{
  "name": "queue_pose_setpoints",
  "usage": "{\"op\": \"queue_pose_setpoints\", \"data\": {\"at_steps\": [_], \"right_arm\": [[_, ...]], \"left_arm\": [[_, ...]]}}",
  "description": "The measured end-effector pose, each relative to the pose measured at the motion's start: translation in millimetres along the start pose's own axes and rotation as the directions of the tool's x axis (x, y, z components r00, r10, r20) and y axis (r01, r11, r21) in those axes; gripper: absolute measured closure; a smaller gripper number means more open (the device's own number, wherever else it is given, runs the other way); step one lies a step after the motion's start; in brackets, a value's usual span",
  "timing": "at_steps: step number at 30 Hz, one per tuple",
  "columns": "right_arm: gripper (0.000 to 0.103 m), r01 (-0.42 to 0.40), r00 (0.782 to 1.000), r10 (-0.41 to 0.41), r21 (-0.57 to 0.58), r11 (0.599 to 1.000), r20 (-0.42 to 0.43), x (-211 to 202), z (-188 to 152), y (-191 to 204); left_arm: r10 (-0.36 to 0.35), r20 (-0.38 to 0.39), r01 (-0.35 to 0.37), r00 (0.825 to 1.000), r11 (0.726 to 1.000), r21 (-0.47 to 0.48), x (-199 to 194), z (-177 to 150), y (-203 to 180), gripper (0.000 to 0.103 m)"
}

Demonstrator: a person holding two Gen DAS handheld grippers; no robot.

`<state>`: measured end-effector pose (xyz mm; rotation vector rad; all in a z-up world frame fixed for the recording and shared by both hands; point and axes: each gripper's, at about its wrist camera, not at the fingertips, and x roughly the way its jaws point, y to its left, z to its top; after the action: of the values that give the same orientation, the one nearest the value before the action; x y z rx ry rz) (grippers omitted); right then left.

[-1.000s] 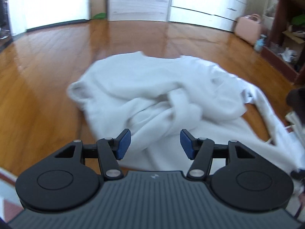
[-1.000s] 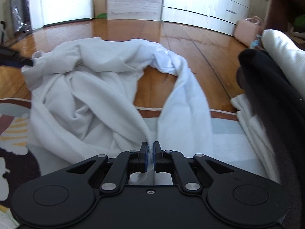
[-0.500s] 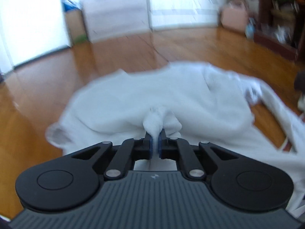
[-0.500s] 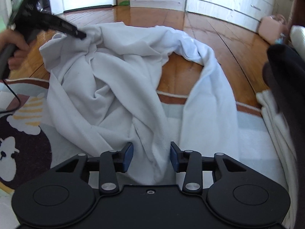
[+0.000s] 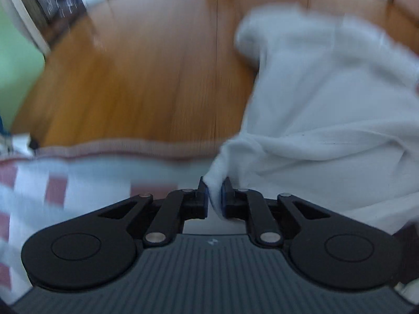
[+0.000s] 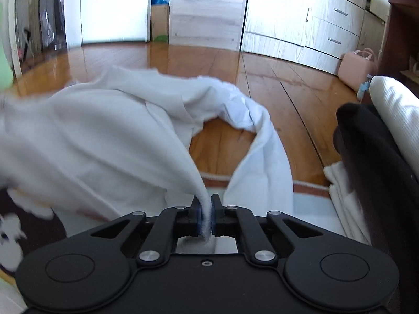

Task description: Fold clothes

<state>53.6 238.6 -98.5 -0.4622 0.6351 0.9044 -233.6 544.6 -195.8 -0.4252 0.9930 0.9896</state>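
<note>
White garment [image 6: 110,141] draped over wooden floor [image 6: 288,99] and rug [image 5: 91,172]; left gripper [image 5: 214,196], right gripper [image 6: 206,214] each pinching a fold

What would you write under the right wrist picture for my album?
Right gripper pinches a fold of the white garment above the wooden floor.

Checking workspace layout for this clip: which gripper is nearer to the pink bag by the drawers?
Right, as far as the views show. The right gripper, shut on the white garment, has the pink bag ahead to its right. The left gripper faces bare floor; no clear bag there.
</note>
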Motion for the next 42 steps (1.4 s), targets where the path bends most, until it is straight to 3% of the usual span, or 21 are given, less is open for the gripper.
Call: {"op": "queue_pose_setpoints", "data": {"at_steps": [4, 7, 10, 11, 14, 17, 19, 20, 23, 24, 25, 26, 27, 29, 31, 34, 38, 41, 42], "right_arm": [[0.098, 0.038, 0.999, -0.038, 0.0, 0.999, 0.025, -4, 7, 0], [0.099, 0.075, 0.987, -0.08, 0.043, 0.996, 0.136, -37, 34, -5], [0.099, 0.104, 0.958, -0.122, 0.08, 0.991, 0.259, -84, 54, -13], [0.099, 0.139, 0.958, -0.151, 0.066, 0.988, 0.243, -87, 52, -13], [0.099, 0.227, 0.97, -0.227, 0.011, 0.974, 0.09, -63, 29, -15], [0.099, 0.225, 0.968, -0.208, 0.119, 0.967, -0.142, -22, -10, -30], [0.099, 0.207, 0.966, -0.164, 0.214, 0.955, -0.202, -10, -26, -37], [0.099, 0.195, 0.969, -0.149, 0.242, 0.951, -0.199, -11, -27, -39], [0.099, 0.127, 0.987, -0.082, 0.348, 0.929, -0.14, -26, -13, -51], [0.099, 0.085, 0.995, -0.056, 0.374, 0.924, -0.088, -36, -5, -54], [0.099, 0.041, 0.999, -0.032, 0.382, 0.923, -0.031, -47, 3, -57], [0.099, 0.008, 1.0, -0.014, 0.366, 0.931, 0.013, -56, 8, -58], [0.099, -0.011, 0.999, -0.003, 0.333, 0.943, 0.04, -63, 10, -57], [0.098, 0.013, 1.0, -0.014, 0.259, 0.966, 0.002, -60, 1, -52], [0.097, 0.062, 0.996, -0.049, 0.172, 0.983, -0.079, -47, -15, -44], [0.094, 0.108, 0.974, -0.103, 0.014, 0.994, -0.204, -23, -42, -21], [0.093, 0.119, 0.966, -0.149, -0.152, 0.981, -0.21, -16, -40, 0], [0.09, 0.109, 0.972, -0.129, -0.108, 0.988, -0.196, -21, -34, -10], [0.085, 0.105, 0.974, -0.118, -0.076, 0.992, -0.196, -22, -34, -16]], "left_arm": [[-0.016, 0.1, 0.012, 0.995, 0.999, 0.035, -14, 15, -9, 0.091], [-0.019, 0.13, 0.01, 0.991, 0.997, 0.074, -16, 17, -19, 0.09], [-0.023, 0.114, 0.015, 0.993, 0.997, 0.07, -11, 16, -15, 0.085], [-0.024, 0.109, 0.016, 0.994, 0.998, 0.068, -9, 15, -14, 0.08], [-0.037, 0.1, 0.031, 0.994, 0.998, 0.055, -7, 12, -8, 0.065], [-0.081, 0.125, 0.08, 0.989, 0.997, 0.009, -12, 8, 1, 0.06], [-0.076, 0.167, 0.079, 0.983, 0.997, -0.009, -20, 5, 5, 0.06], [-0.083, 0.212, 0.091, 0.974, 0.995, -0.029, -27, 3, 8, 0.06], [-0.14, 0.424, 0.204, 0.895, 0.973, -0.111, -64, -2, 31, 0.06], [-0.134, 0.444, 0.212, 0.886, 0.969, -0.13, -72, -1, 38, 0.06], [-0.119, 0.405, 0.191, 0.906, 0.972, -0.141, -74, 1, 42, 0.061], [-0.102, 0.324, 0.155, 0.94, 0.978, -0.14, -72, 4, 44, 0.062], [-0.096, 0.252, 0.128, 0.963, 0.985, -0.112, -68, 4, 44, 0.063], [-0.101, 0.125, 0.102, 0.987, 0.995, -0.001, -59, -1, 39, 0.06], [-0.114, 0.08, 0.105, 0.99, 0.989, 0.108, -60, -4, 31, 0.059], [-0.139, 0.058, 0.119, 0.989, 0.957, 0.266, -68, -7, 15, 0.053], [-0.164, 0.087, 0.108, 0.983, 0.887, 0.45, -89, 0, -10, 0.051], [-0.258, 0.075, 0.195, 0.963, 0.863, 0.465, -101, 6, -11, 0.048], [-0.277, 0.06, 0.22, 0.959, 0.863, 0.455, -105, 7, -10, 0.048]]}}
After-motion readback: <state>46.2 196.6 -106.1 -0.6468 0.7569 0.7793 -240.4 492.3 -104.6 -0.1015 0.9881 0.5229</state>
